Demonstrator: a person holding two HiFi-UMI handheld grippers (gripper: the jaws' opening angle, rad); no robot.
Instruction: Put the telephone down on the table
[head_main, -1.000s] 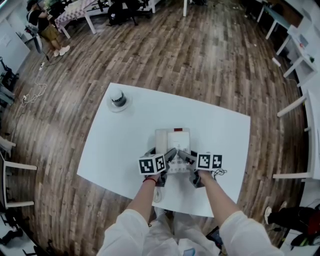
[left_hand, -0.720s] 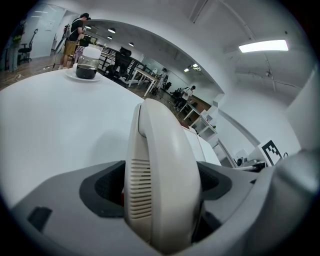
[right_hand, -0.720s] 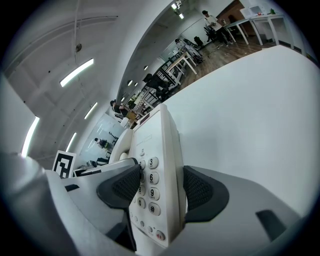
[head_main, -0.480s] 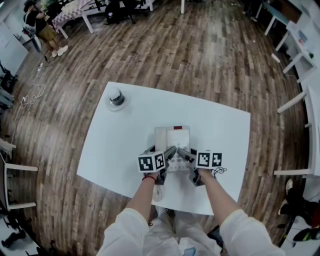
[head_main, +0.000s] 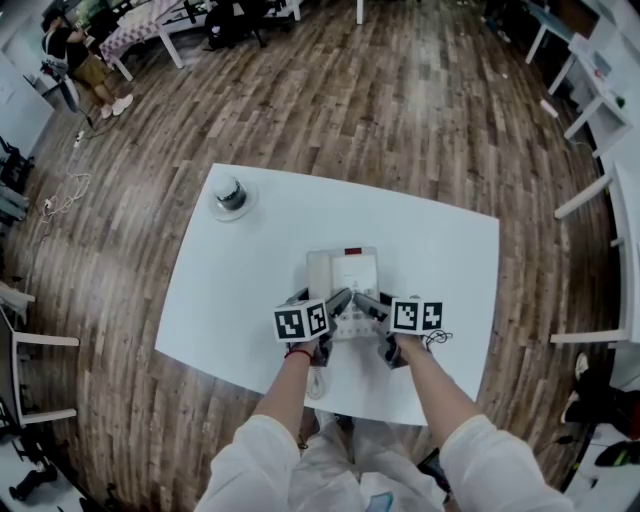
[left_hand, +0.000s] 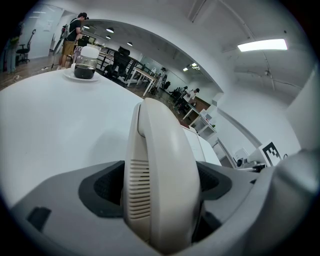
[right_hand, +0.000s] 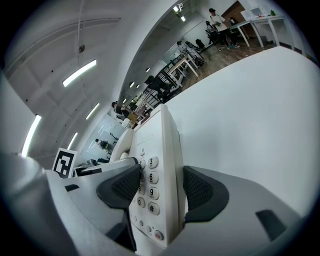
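A cream desk telephone (head_main: 344, 280) is held over the white table (head_main: 240, 290), near its front middle. My left gripper (head_main: 333, 312) is shut on the handset side of the telephone (left_hand: 160, 190), whose ribbed earpiece fills the left gripper view. My right gripper (head_main: 368, 310) is shut on the keypad side of the telephone (right_hand: 157, 185), with number keys showing between the dark pads. Whether the phone's base touches the tabletop is hidden by the grippers.
A small dark jar on a white saucer (head_main: 231, 196) stands at the table's far left corner. A curly cord (head_main: 436, 343) lies by the right gripper. White chairs (head_main: 30, 345) and desks stand around on the wood floor; a person (head_main: 75, 55) stands far off at left.
The grippers and telephone have shifted very slightly away from me across the table. Both grips are unchanged.
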